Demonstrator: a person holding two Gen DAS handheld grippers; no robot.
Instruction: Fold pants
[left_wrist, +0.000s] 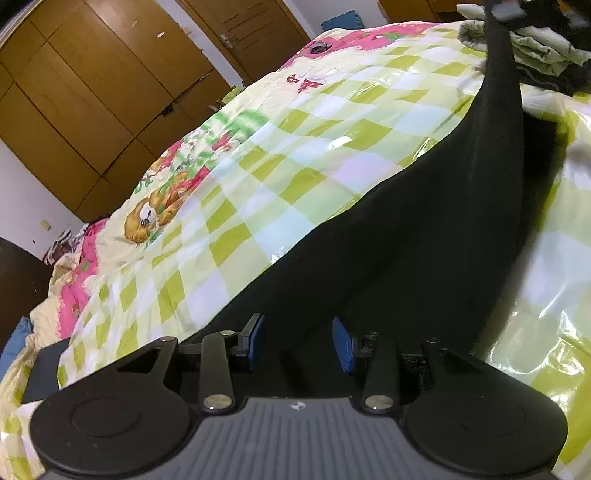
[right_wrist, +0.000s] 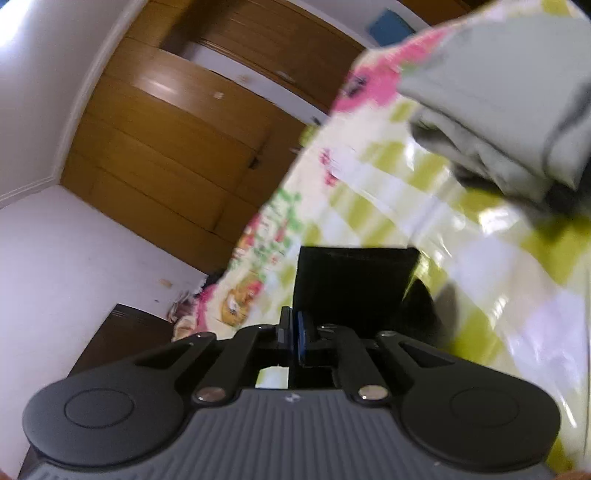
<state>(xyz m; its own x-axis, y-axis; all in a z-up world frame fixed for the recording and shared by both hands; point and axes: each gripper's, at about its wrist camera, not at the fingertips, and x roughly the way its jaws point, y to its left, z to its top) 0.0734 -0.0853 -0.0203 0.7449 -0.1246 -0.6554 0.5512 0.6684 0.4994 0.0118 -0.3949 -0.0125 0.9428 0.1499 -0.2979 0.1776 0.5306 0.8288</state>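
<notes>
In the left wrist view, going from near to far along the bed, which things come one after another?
Left tool → black pants → checked bedcover → pile of grey-green folded clothes → wooden wardrobe doors.

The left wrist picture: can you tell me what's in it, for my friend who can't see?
Black pants lie stretched across a bed covered in a shiny green-and-white checked sheet with pink cartoon pictures. At the bottom, the left gripper sits over the pants with its blue pads apart. Brown wooden wardrobe doors stand behind the bed, and folded pale clothes lie at top right.
</notes>
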